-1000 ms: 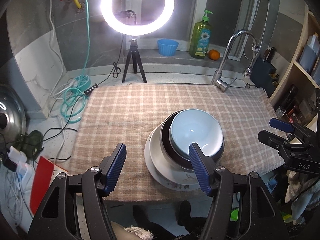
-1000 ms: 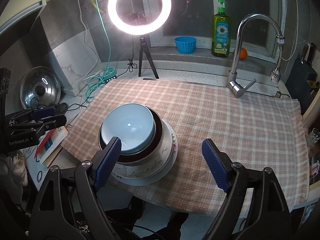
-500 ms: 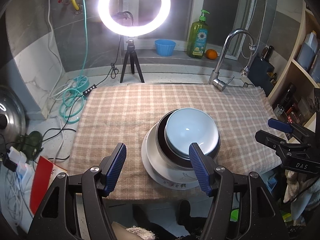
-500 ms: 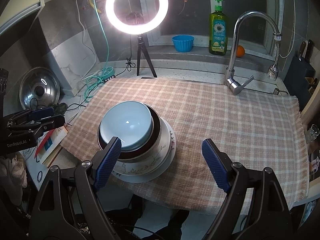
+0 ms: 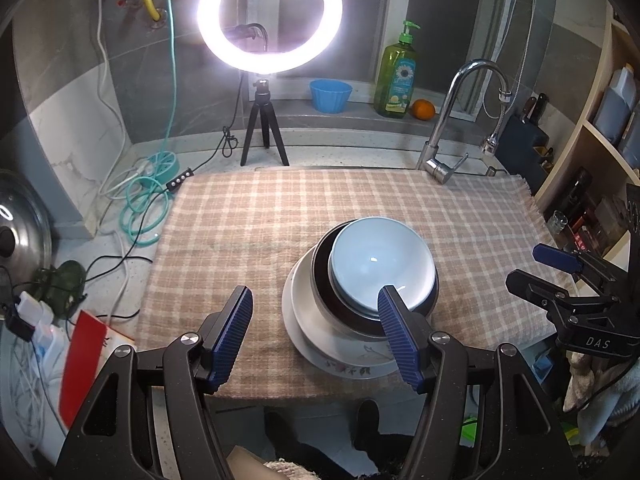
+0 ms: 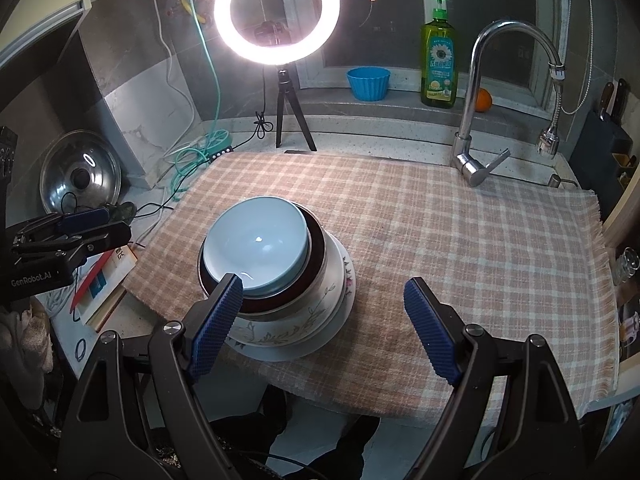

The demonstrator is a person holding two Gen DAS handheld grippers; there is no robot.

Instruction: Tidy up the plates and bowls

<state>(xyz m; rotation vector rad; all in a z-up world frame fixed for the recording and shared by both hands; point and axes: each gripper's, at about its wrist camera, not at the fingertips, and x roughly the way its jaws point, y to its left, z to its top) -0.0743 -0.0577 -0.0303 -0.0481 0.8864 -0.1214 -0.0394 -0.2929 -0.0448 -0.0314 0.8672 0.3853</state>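
- Speckled stone worktop [image 6: 400,142], largest surface; every place below is given relative to the checked cloth [image 6: 460,248] spread over it.
- Checked cloth: beige and white, covering the middle of the worktop up to the near edge.
- Ring light [image 6: 277,10]: lit, on a black tripod just behind the cloth's far edge.
- Tap [image 6: 486,92]: chrome, at the cloth's far right corner.
- Stack of dishes, on the cloth near its front edge, left of centre in the right wrist view: white flowered plate [image 6: 338,316] at the bottom, flowered bowl [image 6: 296,324] on it, dark-rimmed bowl [image 6: 316,252] inside that, pale blue bowl [image 6: 256,244] on top.
- Right gripper [image 6: 322,308]: above the cloth's front edge, jaws wide open and empty; its left pad stands in front of the stack.
- Left gripper [image 5: 316,312]: above the cloth's front edge, jaws open and empty; its right pad stands in front of the stack.
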